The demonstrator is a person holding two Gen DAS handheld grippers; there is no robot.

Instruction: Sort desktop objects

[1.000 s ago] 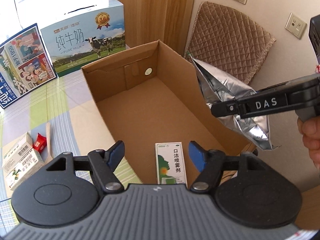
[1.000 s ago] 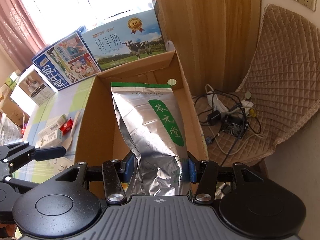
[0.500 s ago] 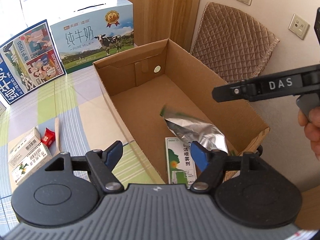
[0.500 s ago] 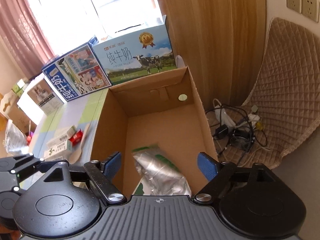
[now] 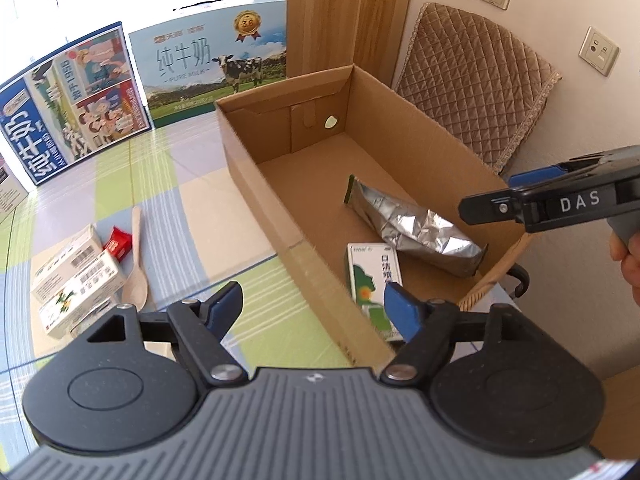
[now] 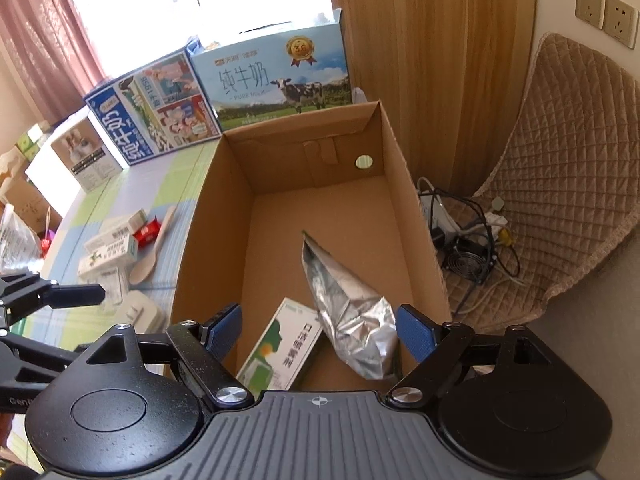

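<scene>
An open cardboard box (image 5: 256, 184) (image 6: 196, 232) stands on the table. Inside lie a silver foil pouch (image 5: 416, 228) (image 6: 348, 300) and a green-and-white carton (image 5: 372, 276) (image 6: 284, 348). My left gripper (image 5: 314, 310) is open and empty, above the box's near left wall. My right gripper (image 6: 318, 330) is open and empty, above the box's near end; it also shows in the left wrist view (image 5: 532, 200) at the right. Left of the box lie white cartons (image 5: 76, 276) (image 6: 108, 252), a red packet (image 5: 118, 243) (image 6: 147, 234) and a wooden spoon (image 5: 136, 264) (image 6: 154, 252).
Two milk cases (image 5: 220, 68) (image 5: 68, 100) stand at the table's back. A small box (image 6: 86, 156) stands at the far left. A quilted chair (image 5: 476, 92) (image 6: 560, 184) with cables and a fan (image 6: 468, 240) is right of the box.
My right gripper opened and let go of the foil pouch, which dropped into the box and now lies flat. Both grippers pulled back from the box.
</scene>
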